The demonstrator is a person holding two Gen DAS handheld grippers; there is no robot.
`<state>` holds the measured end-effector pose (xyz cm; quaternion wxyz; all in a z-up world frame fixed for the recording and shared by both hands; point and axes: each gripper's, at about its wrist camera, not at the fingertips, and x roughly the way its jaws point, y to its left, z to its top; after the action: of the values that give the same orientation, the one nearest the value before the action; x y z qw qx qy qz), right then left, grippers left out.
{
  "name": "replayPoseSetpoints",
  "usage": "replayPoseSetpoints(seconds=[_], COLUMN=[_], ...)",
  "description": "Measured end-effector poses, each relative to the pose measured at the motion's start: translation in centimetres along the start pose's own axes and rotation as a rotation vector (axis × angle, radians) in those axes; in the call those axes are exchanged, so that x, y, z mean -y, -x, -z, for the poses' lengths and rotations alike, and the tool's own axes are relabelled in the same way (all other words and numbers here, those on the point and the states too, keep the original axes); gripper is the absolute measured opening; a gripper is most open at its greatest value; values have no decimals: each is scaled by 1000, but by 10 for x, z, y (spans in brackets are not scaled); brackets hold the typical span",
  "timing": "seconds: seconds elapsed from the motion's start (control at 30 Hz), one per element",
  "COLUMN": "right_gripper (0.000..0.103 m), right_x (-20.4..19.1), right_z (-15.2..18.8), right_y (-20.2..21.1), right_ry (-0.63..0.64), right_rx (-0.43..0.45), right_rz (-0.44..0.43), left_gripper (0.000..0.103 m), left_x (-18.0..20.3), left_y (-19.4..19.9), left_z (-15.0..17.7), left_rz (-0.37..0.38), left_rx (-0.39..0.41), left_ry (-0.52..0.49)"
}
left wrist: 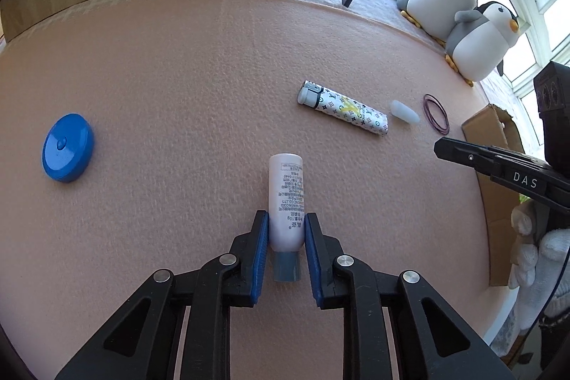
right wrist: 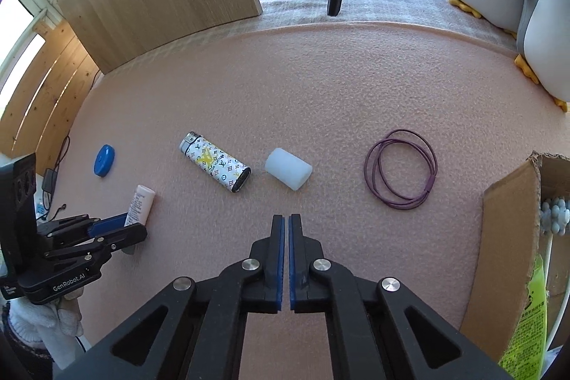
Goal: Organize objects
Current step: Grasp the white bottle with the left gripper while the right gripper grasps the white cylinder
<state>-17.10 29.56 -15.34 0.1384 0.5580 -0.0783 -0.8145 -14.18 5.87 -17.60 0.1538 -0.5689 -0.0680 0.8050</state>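
Pink mat (left wrist: 178, 77) wide open; left gripper (left wrist: 286, 227) apparently pinching tube (left wrist: 286, 198).

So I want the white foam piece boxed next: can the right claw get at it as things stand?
Probably yes. The right claw is shut and holds nothing, and the white foam piece lies just ahead of it on bare mat, apart from the lighter. It must open first.

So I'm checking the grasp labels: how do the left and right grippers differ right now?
The left gripper is clamped on the white tube; the right gripper is shut on nothing. The left sits at the pink mat, touching its object; the right is clear of every item. Both have blue pads.
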Motion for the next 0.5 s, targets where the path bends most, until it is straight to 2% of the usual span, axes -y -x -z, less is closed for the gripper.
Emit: replayPoseSetpoints(seconds=[0.1,0.13,0.17,0.2,0.23,0.37,0.5], right_gripper=[2,5,21,31,47,49,49], right_x=[-3,-2,-2,-1,0,3,-2], right_z=[0,-2,-3,-6,-8,-19,-28], right_y=[2,1,0,-2,-3,-15,-27], right_ry=[26,21,13,2,-18,-96,-114], right_rx=[6,8,9,13,20,8,-4], right_rz=[-5,9,20,20,15,-26,0], left_gripper=[22,22,22,22,22,22,22], left_x=[6,7,8,9,9,11,14], left_y=[0,1,1,1,2,4,4], left_z=[9,12,13,14,16,21,22], left_rz=[1,1,1,-3,-6,-14,-33], left_rx=[0,-1,0,2,4,3,9], left_ry=[-5,-1,2,3,5,1,-11])
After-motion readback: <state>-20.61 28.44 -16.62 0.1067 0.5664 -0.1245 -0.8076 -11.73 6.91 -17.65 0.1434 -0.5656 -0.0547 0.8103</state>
